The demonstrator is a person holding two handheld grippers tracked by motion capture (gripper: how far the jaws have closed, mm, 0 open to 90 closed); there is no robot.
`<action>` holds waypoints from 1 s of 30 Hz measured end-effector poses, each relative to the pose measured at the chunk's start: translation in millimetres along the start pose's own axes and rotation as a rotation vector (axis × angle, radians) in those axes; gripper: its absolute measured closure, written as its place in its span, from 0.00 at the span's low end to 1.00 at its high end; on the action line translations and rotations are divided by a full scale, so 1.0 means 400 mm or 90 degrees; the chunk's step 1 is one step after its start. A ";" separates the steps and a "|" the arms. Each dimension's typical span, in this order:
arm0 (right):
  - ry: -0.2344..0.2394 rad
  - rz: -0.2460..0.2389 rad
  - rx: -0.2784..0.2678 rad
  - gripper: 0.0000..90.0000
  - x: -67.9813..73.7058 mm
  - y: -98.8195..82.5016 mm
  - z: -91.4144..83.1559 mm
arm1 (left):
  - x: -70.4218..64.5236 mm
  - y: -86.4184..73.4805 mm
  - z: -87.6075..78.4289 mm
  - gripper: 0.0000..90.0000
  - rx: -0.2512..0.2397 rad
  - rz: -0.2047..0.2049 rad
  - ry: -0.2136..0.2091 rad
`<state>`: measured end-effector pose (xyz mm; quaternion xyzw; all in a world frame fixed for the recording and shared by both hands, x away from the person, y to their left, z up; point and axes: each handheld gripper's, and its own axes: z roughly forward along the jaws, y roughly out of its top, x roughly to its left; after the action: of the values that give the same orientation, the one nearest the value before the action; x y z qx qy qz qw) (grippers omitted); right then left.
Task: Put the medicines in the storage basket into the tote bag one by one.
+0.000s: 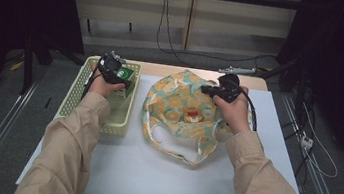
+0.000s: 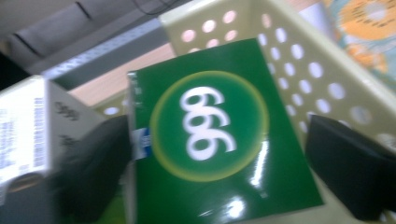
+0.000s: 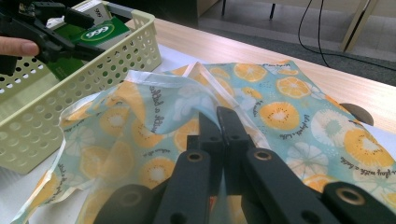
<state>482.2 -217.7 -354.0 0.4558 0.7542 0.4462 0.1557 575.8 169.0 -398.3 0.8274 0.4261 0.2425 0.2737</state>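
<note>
While our left gripper (image 2: 215, 158) gapes around the glossy green box (image 2: 210, 135), pads apart, we wait. Our right gripper (image 3: 219, 121) (at three o'clock) pinches the soft citrus-print bag (image 3: 280, 112).

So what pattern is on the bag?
Orange slices on light blue bag, clearest in the right gripper view.

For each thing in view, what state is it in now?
Green box: upright in the basket, between the left gripper's jaws, not yet clamped.
Left gripper: open.
Right gripper: shut on the bag's edge.
Fruit-print bag: lying crumpled, mouth lifted.
Basket: on the table.
</note>
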 end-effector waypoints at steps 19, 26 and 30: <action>0.009 -0.001 0.000 1.00 0.003 -0.003 0.014 | 0.022 -0.035 -0.072 0.09 -0.011 -0.016 -0.077; 0.007 0.002 0.003 1.00 0.000 -0.003 0.011 | 0.028 -0.045 -0.083 0.08 -0.020 -0.016 -0.081; 0.005 0.003 0.002 1.00 0.002 -0.002 0.012 | 0.036 -0.053 -0.064 0.07 -0.006 -0.023 -0.096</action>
<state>484.5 -214.5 -357.2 0.4562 0.7543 0.4473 0.1511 554.9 197.5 -391.3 0.8341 0.4183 0.1763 0.3134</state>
